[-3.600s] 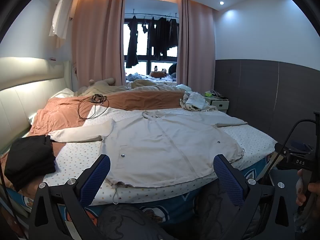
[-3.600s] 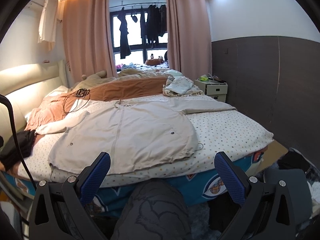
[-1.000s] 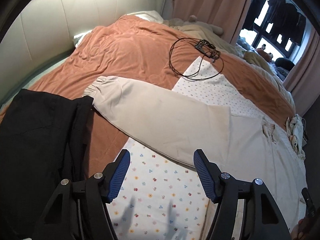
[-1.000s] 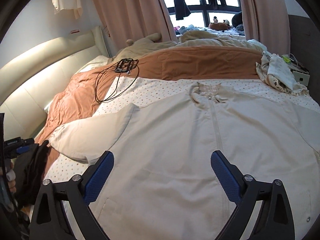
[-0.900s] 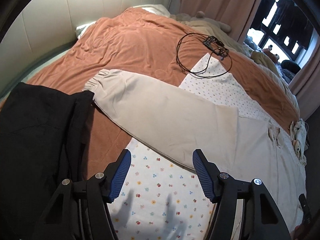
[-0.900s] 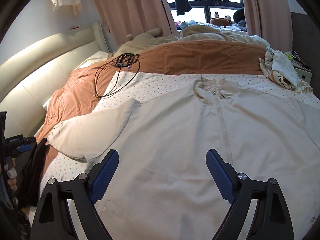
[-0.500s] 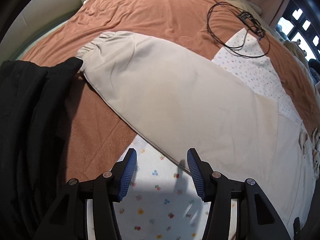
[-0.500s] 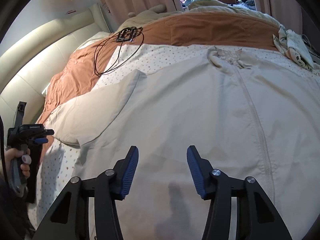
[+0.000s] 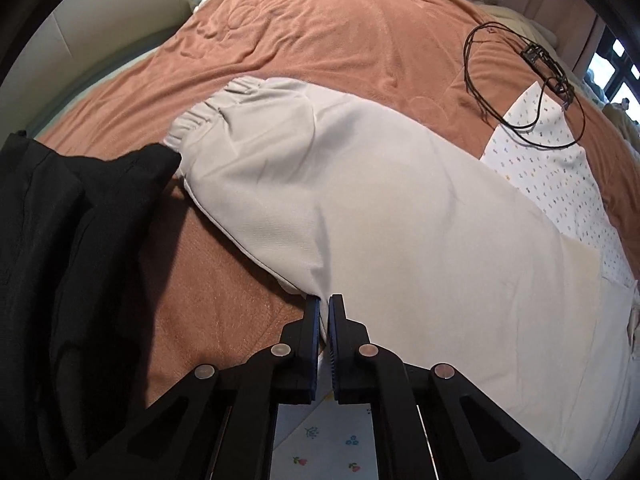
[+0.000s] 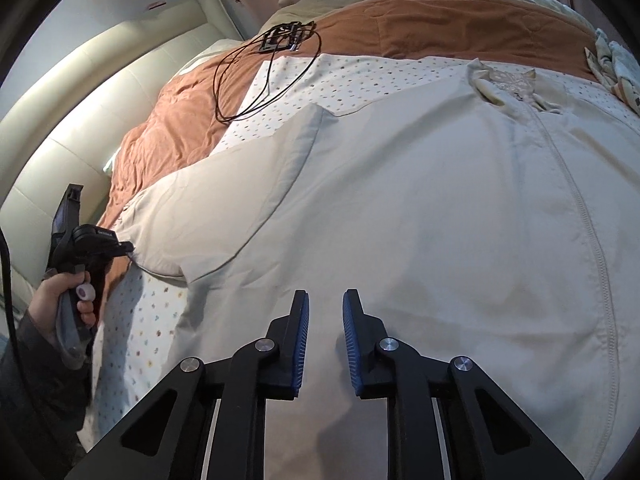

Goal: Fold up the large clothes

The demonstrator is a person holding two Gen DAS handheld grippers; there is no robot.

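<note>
A large beige zip jacket (image 10: 460, 208) lies spread flat on the bed, front up, collar far. Its left sleeve (image 9: 320, 184) stretches out over the orange blanket, elastic cuff at the far left. My left gripper (image 9: 324, 304) is shut on the sleeve's lower edge, and it also shows in the right wrist view (image 10: 120, 246) at the sleeve. My right gripper (image 10: 324, 300) hovers low over the jacket's lower front, its jaws narrowed with a small gap and nothing between them.
A folded black garment (image 9: 60, 248) lies left of the sleeve cuff. A black cable with a small device (image 9: 536, 68) rests on the orange blanket (image 9: 340, 28). The padded cream headboard (image 10: 80, 112) runs along the left. A bundle of cloth (image 10: 616, 64) sits far right.
My left gripper dropped to the sleeve's lower edge and closed on it. My right gripper lowered toward the jacket front and its jaws narrowed.
</note>
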